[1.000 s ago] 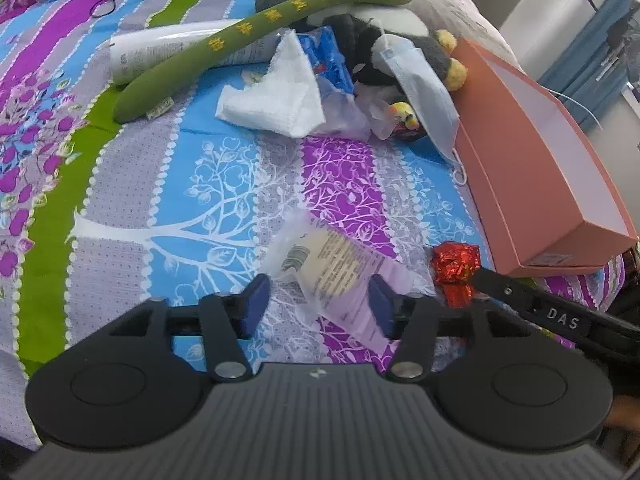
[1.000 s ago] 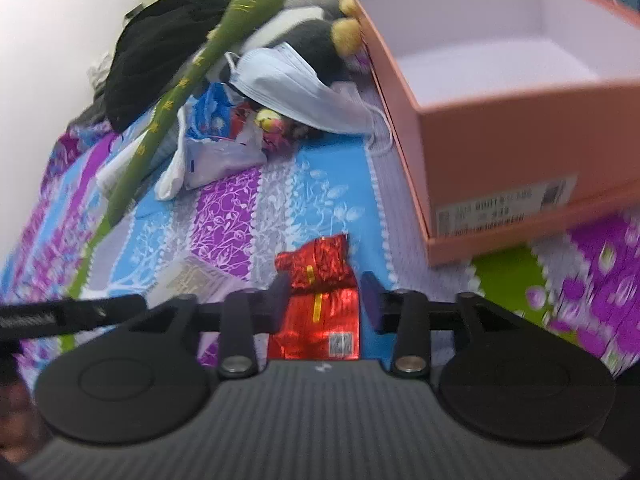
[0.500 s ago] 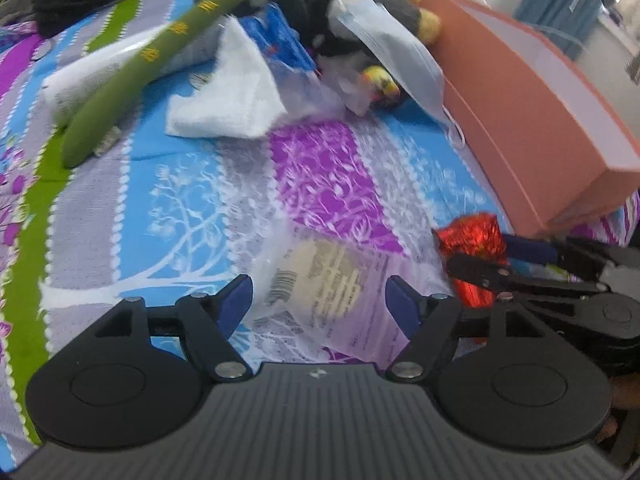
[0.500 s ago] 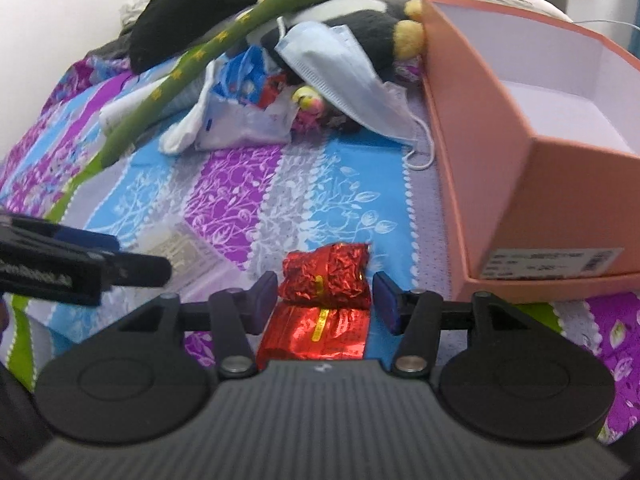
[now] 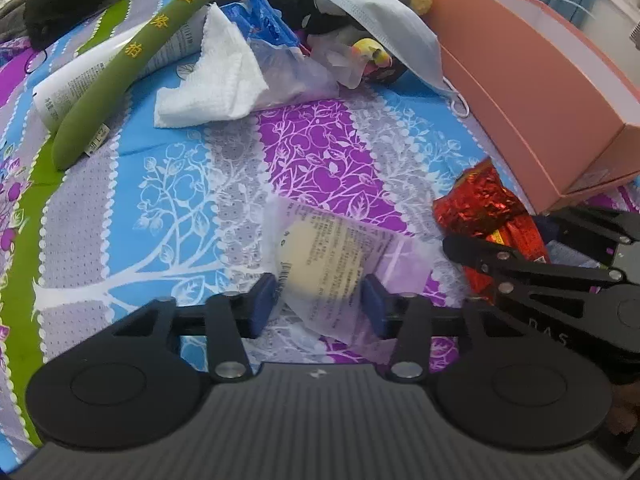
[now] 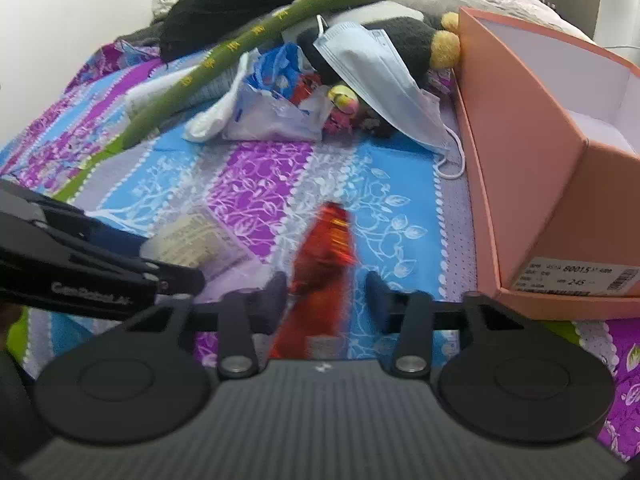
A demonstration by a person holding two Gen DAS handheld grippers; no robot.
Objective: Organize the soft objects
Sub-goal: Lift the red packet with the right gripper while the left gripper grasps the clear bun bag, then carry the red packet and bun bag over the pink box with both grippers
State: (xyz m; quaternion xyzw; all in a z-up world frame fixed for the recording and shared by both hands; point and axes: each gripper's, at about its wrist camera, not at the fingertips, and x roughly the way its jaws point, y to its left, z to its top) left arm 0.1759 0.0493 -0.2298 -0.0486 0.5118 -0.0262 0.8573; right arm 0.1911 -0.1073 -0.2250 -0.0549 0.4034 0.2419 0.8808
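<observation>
Both pairs of fingers are closing around packets on the bedspread (image 5: pixel 168 184). On the left gripper (image 5: pixel 318 300), the blue pads sit either side of a clear printed sachet (image 5: pixel 332 256) with a pale round lump inside; the left pad touches the wrapper's edge, but whether the right pad presses on it cannot be told, so the fingers read as apart, with the sachet between them. On the right gripper (image 6: pixel 327 294), the fingers straddle a red foil packet (image 6: pixel 324 264), blurred in its own view; the left finger is at the packet's side, while a clear gap remains at the right finger, so nothing is clamped.

Seen from the left wrist, the red foil packet (image 5: pixel 486 210) lies at three o'clock of the sachet, with the right gripper's black fingers around its near end. An open pink box (image 5: pixel 532 92) stands at two o'clock, just beyond the packet. At twelve o'clock lies a heap: a white tissue (image 5: pixel 212 80), a blue face mask (image 5: pixel 384 28), a dark plush toy (image 5: pixel 320 0), a crumpled blue-and-clear plastic bag (image 5: pixel 276 52), and a long green plush stick (image 5: pixel 132 68) running toward ten o'clock across a white tube (image 5: pixel 60 92).
</observation>
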